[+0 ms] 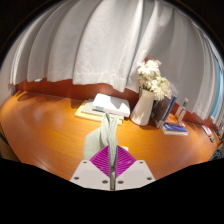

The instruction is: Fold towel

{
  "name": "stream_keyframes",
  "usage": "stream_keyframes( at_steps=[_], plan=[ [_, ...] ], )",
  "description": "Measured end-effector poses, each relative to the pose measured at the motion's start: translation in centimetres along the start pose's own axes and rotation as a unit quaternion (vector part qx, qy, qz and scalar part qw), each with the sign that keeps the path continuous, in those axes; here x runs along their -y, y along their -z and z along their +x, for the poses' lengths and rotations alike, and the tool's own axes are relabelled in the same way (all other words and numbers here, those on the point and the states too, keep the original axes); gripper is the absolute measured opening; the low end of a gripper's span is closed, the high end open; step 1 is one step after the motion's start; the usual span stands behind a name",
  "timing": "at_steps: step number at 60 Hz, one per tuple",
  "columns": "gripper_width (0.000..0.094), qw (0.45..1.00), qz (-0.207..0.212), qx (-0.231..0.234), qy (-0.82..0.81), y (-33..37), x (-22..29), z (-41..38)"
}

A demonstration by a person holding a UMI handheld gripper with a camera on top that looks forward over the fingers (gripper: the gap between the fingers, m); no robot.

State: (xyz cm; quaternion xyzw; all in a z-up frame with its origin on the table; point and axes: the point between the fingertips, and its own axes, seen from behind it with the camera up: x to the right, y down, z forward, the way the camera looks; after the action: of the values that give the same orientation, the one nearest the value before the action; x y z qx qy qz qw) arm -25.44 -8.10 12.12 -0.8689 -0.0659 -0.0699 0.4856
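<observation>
The towel point(108, 130) is a pale grey-green cloth, gathered into a narrow bunched strip that rises from between the fingers point(113, 160) and leans slightly away over the worktop point(45, 135). The two fingers stand close together with their magenta pads point(103, 158) pressed against the cloth from either side, so the gripper holds the towel lifted above the wooden surface; its lower end is hidden between the pads and cannot be made out. Beyond the towel, further back on the orange-brown worktop, lies a flat stack of what look like books or folded papers point(106, 106), its details too small to tell. Just beside that stack stands a white vase point(144, 108) holding a bunch of white flowers point(151, 76). Near the vase, towards the worktop's far end, sit a dark upright object point(163, 110) and a bluish flat item point(176, 126), both partly cut off and hard to identify. Pale curtains point(90, 40) hang in folds behind everything.
</observation>
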Motion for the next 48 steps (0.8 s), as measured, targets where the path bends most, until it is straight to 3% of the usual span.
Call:
stream_keyframes(
  at_steps=[7, 12, 15, 19, 38, 48],
  plan=[
    [0.0122, 0.998, -0.052, 0.023, -0.014, -1.8, -6.2, 3.1],
    [0.0358, 0.995, -0.079, 0.049, -0.020, -2.0, -9.7, 3.9],
    [0.0501, 0.995, -0.074, 0.067, -0.023, -1.5, -9.8, 4.4],
    [0.0612, 0.995, -0.051, 0.083, -0.030, -0.1, -9.0, 5.6],
    [0.0648, 0.996, 0.047, 0.056, -0.041, 9.6, 0.6, 19.6],
    [0.0649, 0.997, 0.057, 0.034, -0.042, 13.5, 2.8, 25.7]
  ],
)
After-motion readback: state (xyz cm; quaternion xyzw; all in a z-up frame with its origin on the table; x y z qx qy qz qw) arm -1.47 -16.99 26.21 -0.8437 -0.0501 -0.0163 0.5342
